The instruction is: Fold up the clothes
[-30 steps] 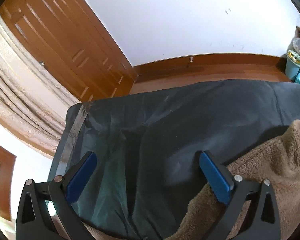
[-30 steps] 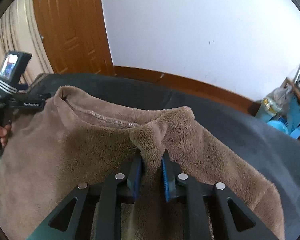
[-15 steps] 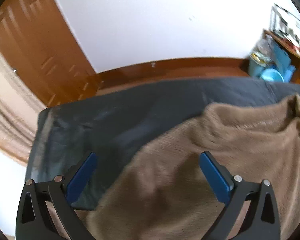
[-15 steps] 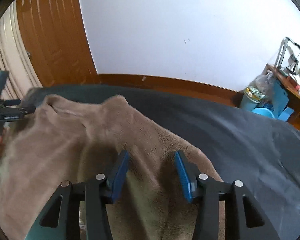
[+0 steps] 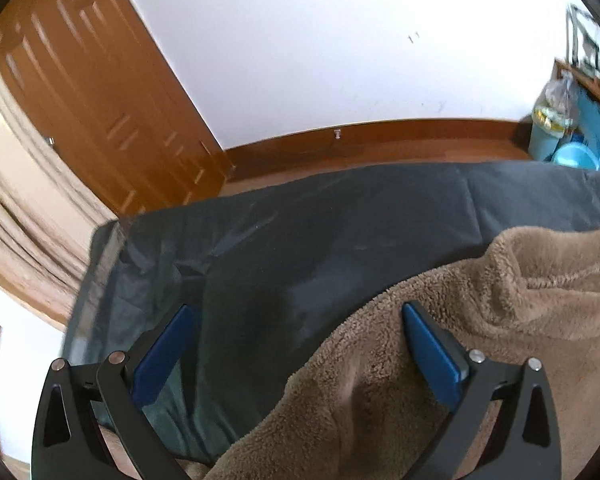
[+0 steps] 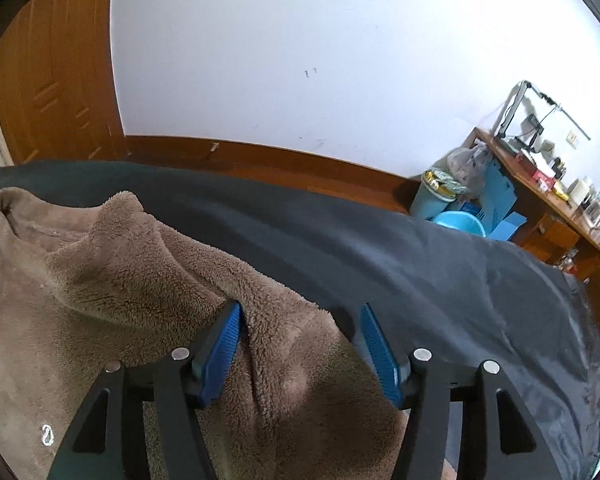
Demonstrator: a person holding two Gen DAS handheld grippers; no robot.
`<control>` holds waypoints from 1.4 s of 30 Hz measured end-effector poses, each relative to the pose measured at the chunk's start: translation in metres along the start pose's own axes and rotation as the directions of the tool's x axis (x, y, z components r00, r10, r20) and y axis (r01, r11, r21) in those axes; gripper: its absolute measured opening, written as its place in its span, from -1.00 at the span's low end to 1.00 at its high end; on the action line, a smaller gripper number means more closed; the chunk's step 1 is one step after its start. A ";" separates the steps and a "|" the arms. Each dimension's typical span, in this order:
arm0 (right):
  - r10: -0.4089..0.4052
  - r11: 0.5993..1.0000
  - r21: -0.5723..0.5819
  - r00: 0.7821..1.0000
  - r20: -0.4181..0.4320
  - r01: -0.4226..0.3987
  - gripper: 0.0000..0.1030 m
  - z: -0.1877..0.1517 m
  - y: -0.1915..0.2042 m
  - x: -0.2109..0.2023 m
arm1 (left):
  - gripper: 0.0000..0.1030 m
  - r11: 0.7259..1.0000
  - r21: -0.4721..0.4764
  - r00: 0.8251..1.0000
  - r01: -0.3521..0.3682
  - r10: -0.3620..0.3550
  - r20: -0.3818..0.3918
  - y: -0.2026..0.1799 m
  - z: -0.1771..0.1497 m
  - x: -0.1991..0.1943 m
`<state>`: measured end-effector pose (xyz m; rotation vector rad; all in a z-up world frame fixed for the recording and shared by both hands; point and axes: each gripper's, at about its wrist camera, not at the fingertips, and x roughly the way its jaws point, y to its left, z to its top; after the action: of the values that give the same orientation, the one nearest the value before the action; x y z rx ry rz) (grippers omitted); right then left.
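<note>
The right gripper (image 6: 300, 344) is spread wide with nothing pinched, poised over the edge of the brown fleece garment (image 6: 112, 300). The left gripper (image 5: 296, 352) also gapes empty above its opposite edge. The garment lies on a dark sheet (image 6: 440, 280), collar toward the wall.
</note>
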<state>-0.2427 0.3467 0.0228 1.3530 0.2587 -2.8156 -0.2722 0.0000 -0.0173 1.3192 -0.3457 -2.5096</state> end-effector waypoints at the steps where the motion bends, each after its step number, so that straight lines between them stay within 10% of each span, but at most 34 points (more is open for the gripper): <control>1: 0.020 1.000 -0.006 1.000 0.000 -0.020 0.20 -0.003 0.002 -0.005 | 1.00 1.000 0.012 1.000 -0.012 0.012 -0.005 -0.002 0.000 -0.003; 10: 0.189 0.979 -0.070 0.982 -0.024 -0.190 0.24 -0.037 0.018 -0.041 | 1.00 0.992 0.046 0.993 0.116 -0.116 -0.010 -0.011 -0.046 -0.034; 18: 0.155 0.986 0.067 0.988 -0.001 -0.155 0.25 -0.079 -0.049 -0.030 | 1.00 0.989 -0.022 0.989 0.143 -0.144 -0.027 0.002 -0.042 -0.024; 32: 0.176 0.982 -0.055 0.982 -0.074 -0.181 0.27 -0.103 -0.001 -0.079 | 1.00 0.985 0.024 0.981 0.171 -0.168 -0.094 0.003 -0.096 -0.076; 42: 0.241 0.966 -0.090 0.970 -0.025 -0.242 0.32 -0.137 0.007 -0.142 | 1.00 0.960 -0.126 0.958 0.249 -0.264 -0.113 0.029 -0.120 -0.096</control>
<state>-0.0473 0.3515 0.0481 1.2884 0.2051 -2.5632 -0.1164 -0.0024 -0.0011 1.5598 -0.0050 -2.5861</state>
